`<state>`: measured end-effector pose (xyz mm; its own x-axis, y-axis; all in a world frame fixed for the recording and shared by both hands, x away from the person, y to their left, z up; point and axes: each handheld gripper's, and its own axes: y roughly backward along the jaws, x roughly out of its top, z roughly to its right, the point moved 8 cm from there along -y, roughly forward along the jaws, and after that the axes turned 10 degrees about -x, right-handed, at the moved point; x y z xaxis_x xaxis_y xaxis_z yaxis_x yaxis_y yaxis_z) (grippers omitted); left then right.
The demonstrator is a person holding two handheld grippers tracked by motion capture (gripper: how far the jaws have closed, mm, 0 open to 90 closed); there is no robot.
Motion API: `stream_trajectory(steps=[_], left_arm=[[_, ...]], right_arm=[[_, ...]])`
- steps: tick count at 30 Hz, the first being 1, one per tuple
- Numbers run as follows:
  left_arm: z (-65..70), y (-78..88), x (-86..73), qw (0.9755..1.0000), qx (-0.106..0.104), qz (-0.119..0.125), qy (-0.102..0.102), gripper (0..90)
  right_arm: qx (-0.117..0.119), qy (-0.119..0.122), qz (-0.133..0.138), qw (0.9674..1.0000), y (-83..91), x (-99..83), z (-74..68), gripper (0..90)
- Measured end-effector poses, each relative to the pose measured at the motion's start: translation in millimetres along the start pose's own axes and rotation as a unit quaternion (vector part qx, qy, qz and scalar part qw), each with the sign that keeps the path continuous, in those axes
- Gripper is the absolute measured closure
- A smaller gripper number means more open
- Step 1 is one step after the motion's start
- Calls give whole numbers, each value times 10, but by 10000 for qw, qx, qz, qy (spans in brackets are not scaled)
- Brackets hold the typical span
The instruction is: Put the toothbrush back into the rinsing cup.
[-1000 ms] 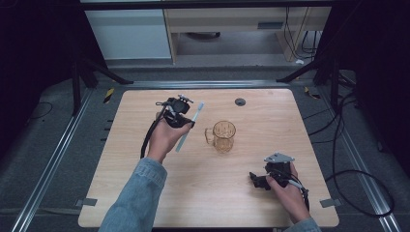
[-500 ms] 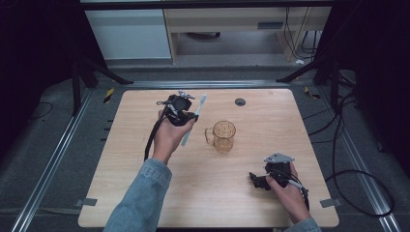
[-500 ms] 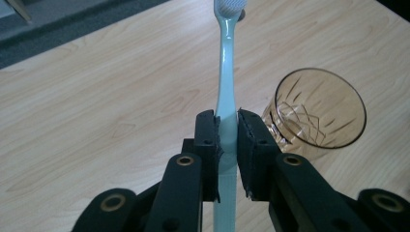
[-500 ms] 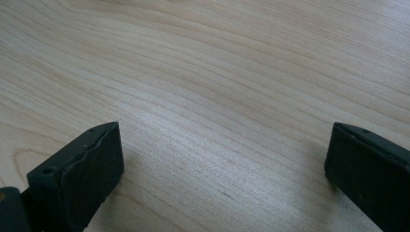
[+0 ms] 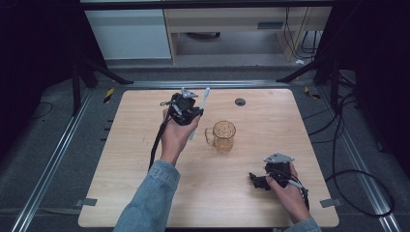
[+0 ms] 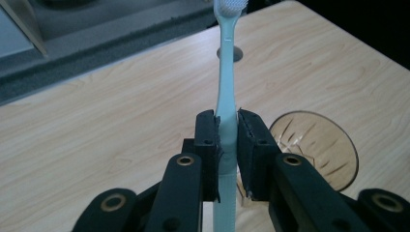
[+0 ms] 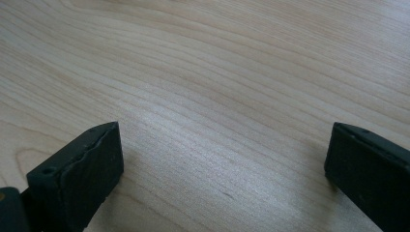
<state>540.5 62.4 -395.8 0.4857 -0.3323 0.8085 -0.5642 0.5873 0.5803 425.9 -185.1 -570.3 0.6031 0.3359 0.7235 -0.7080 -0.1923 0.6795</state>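
My left gripper (image 5: 186,113) (image 6: 227,145) is shut on the handle of a pale blue toothbrush (image 5: 202,107) (image 6: 226,104), held above the table with its white bristle head pointing away. An amber glass mug (image 5: 224,136) (image 6: 314,150) stands upright just right of that gripper, handle toward it. The brush's lower end hangs beside the mug, outside its rim. Near the table's front right, my right gripper (image 5: 257,181) (image 7: 225,164) rests low over bare wood, jaws wide apart with nothing between them.
The wooden table (image 5: 145,159) has a small dark round cable hole (image 5: 240,101) (image 6: 236,51) behind the mug. Metal rails and black stand legs border the table; cables lie on the floor at the right. A white cabinet stands beyond the far edge.
My left hand has carried the toothbrush a little farther from the person and tipped it more upright. The right hand and the mug have stayed put.
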Motion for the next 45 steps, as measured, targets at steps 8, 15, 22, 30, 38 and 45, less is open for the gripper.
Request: stream_trajectory(steps=[8, 15, 22, 30, 38, 45], left_arm=[[6, -17, 32, 9996, 42, 261, -28, 787], [7, 5, 52, 9981, 70, 606, -32, 787], [52, 35, 82, 9939, 171, 1081, -99, 787], [114, 70, 101, 9860, 235, 1644, -147, 787], [197, 88, 112, 9763, 256, 2139, -219, 787], [209, 108, 91, 9670, 238, 2530, -162, 787]], right_arm=[[-13, 46, 17, 10000, -5, -1, 3, 6], [-10, 48, 16, 10000, -4, -1, 2, 6], [-1, 66, 21, 10000, -4, 0, 0, 6], [4, 69, 21, 10000, -4, -1, -2, 6], [18, 87, 26, 10000, -4, 1, -5, 5], [38, 98, 35, 9999, -5, 1, -9, 6]])
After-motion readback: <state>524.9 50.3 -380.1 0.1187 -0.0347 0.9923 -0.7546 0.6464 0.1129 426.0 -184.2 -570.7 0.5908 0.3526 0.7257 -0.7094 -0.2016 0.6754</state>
